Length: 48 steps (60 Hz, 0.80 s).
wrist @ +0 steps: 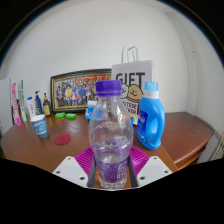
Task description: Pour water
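A clear plastic water bottle [110, 130] with a purple cap and purple label stands upright between my fingers, lifted above the wooden table [60, 150]. My gripper [111, 167] is shut on the bottle, the magenta pads [87, 162] pressing its lower body from both sides. A small clear cup [40, 126] stands on the table to the left, beyond the fingers.
A blue detergent bottle [150, 117] stands at the right, with a white gift bag [131, 78] behind it. A framed picture [78, 90] leans on the wall. Several small bottles [35, 104] line the left; green and red caps [64, 117] lie on the table.
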### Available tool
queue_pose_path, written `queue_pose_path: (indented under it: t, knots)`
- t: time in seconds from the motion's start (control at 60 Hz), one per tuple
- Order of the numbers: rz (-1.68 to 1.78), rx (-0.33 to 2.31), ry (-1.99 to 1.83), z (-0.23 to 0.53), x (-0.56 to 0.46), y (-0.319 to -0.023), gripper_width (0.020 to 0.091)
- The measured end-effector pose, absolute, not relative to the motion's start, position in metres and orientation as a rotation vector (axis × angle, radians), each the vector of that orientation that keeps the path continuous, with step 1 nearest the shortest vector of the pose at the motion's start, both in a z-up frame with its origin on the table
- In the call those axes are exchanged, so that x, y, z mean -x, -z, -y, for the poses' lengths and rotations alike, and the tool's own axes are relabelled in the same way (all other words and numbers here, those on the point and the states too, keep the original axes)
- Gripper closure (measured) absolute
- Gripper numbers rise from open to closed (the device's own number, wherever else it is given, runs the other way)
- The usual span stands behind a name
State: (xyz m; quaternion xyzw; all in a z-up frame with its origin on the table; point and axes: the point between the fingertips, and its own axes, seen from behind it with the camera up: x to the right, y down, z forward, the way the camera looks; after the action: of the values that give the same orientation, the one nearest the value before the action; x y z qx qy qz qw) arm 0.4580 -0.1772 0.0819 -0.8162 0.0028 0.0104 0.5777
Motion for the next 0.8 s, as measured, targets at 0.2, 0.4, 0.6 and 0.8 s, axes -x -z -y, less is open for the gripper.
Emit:
queue_pose_path:
  t: [0.2,0.4,0.6,0.8]
  knots:
    - [-0.004,1.920,0.010,0.176,-0.457,-0.082,0.0758]
    - [0.035,1.916,0.163,0.159,-0.459,-0.108,0.0761]
    - [0.246,1.871,0.458,0.117,-0.427,-0.169,0.0763]
    - [0.593,1.765,0.802,0.060,-0.357,-0.216,0.0763]
